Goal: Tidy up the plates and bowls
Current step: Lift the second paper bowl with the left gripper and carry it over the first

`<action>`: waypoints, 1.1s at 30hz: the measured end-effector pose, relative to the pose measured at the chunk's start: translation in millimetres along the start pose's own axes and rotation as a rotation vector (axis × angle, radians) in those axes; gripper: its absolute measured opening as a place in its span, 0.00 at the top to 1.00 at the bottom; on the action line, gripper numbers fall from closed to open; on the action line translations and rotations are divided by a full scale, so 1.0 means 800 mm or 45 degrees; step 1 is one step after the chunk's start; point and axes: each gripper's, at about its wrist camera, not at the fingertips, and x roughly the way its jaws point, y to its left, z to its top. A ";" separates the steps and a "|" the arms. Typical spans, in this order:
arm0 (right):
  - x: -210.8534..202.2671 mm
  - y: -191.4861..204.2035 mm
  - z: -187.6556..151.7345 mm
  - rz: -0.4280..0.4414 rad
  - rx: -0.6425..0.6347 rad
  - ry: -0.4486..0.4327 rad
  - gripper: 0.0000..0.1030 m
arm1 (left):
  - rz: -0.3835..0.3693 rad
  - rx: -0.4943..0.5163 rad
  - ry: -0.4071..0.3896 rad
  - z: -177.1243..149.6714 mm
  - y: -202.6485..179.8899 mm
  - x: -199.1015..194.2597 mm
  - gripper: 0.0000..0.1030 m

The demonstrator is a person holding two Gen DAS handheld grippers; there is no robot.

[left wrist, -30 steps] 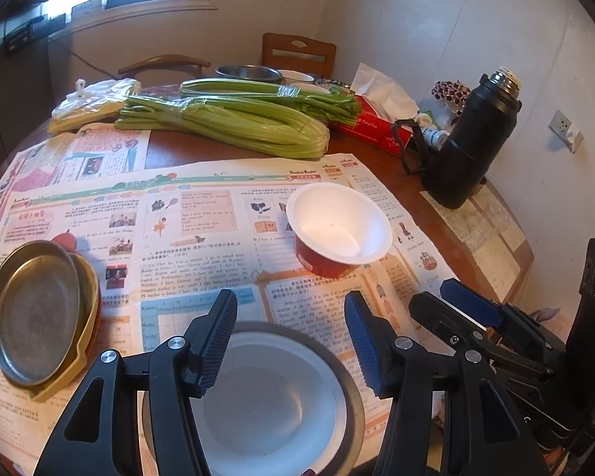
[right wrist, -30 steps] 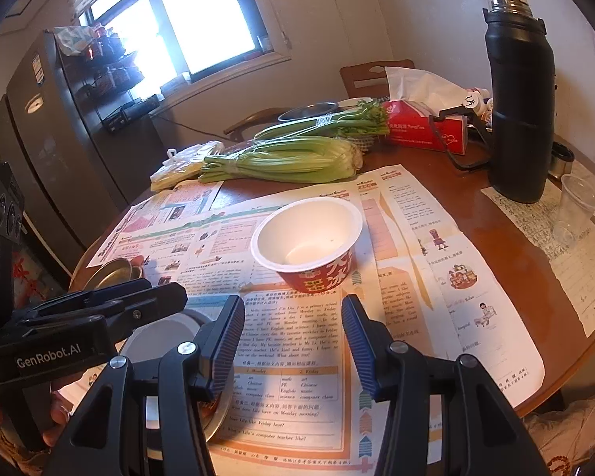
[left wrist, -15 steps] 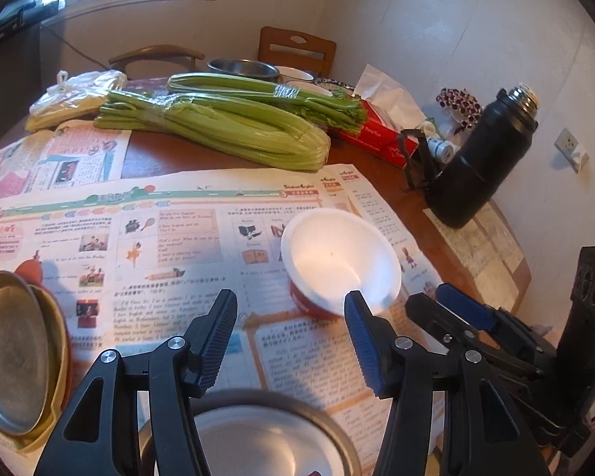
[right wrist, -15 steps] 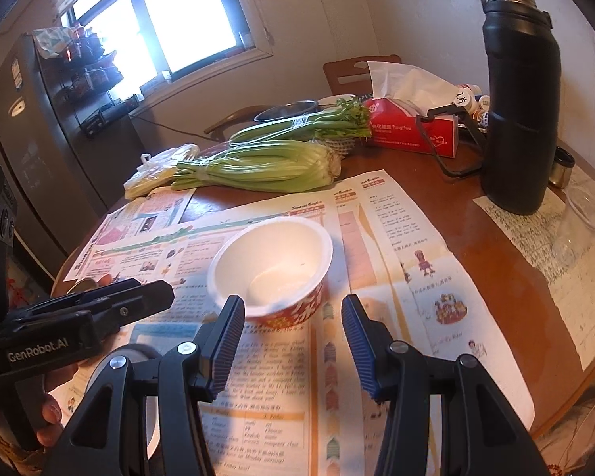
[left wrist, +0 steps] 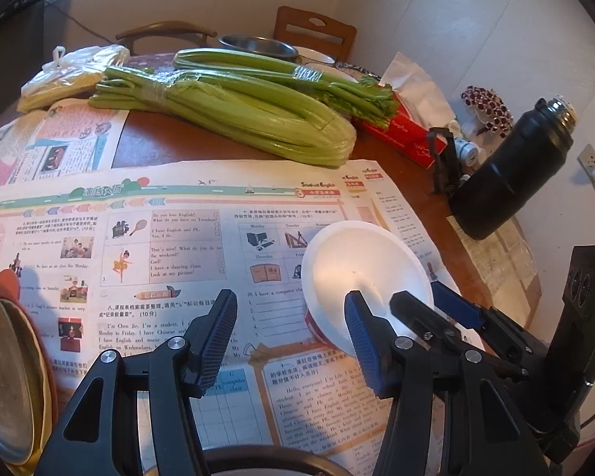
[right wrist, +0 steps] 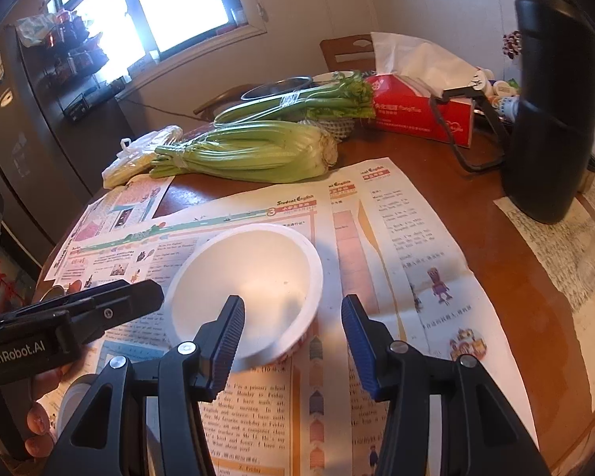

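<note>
The white paper bowl (right wrist: 254, 289) sits on the newspaper (right wrist: 396, 246) covering the worktop. The right tool (right wrist: 293, 335) has its jaws apart around the bowl's near rim, not touching. The left tool (left wrist: 289, 343) is apart too, holding nothing.

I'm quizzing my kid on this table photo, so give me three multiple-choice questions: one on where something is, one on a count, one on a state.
1. Where does the white paper bowl with red sides stand? A on the floor; B on the printed newspaper; C on a chair seat.
2. How many taped green celery bundles lie on the table? A one; B two; C four.
3. The bowl is: A full of rice; B upside down; C empty.
Key: B, newspaper print surrounds its base; B, two bundles lie side by side; C, its white inside is bare.
</note>
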 end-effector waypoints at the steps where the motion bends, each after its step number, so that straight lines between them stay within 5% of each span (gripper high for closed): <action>1: 0.004 0.002 0.001 0.002 -0.010 0.005 0.51 | -0.003 -0.004 0.001 0.001 0.001 0.001 0.44; 18: 0.029 0.048 -0.010 0.154 -0.128 0.089 0.51 | -0.010 -0.077 0.101 0.004 0.029 0.034 0.44; 24: 0.031 0.056 -0.015 0.185 -0.132 0.112 0.51 | -0.069 -0.063 0.123 0.001 0.025 0.036 0.57; 33: 0.015 0.067 -0.015 0.200 -0.149 0.071 0.49 | -0.085 -0.049 0.052 0.000 0.025 0.012 0.60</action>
